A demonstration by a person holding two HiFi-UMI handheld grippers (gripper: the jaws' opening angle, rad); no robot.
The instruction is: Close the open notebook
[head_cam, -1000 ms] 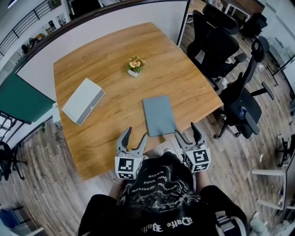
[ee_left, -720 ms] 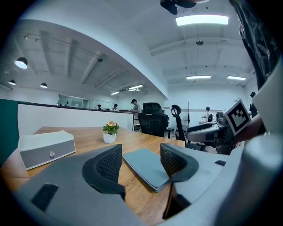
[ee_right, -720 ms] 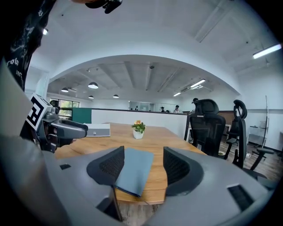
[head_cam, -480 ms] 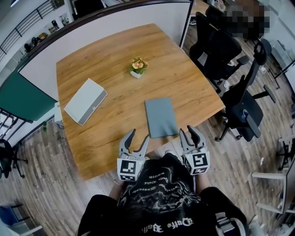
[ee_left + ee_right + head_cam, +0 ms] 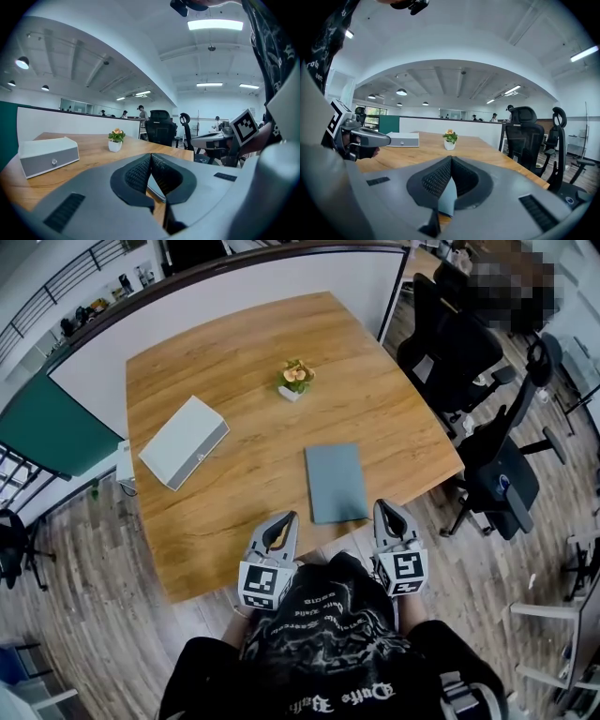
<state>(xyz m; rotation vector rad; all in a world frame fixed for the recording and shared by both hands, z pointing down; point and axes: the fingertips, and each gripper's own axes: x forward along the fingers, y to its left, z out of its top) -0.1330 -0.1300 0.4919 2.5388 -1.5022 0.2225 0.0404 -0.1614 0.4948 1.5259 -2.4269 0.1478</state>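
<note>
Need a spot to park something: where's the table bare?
Bare wood between white box and notebook, behind the potted plant, and right of the notebook. Crowded at the near edge, around the left hand-held gripper and right hand-held gripper.

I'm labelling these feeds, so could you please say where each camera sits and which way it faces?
Head view: on the person's head, looking steeply down at the table and closed notebook; shirt, left gripper and right gripper show.
Left gripper view: rides the left gripper, facing across the table past its just-shut, empty jaws; right gripper at right.
Right gripper view: rides the right gripper, facing likewise past just-shut, empty jaws; left gripper at left.
Shared: all show the potted plant and white box.
</note>
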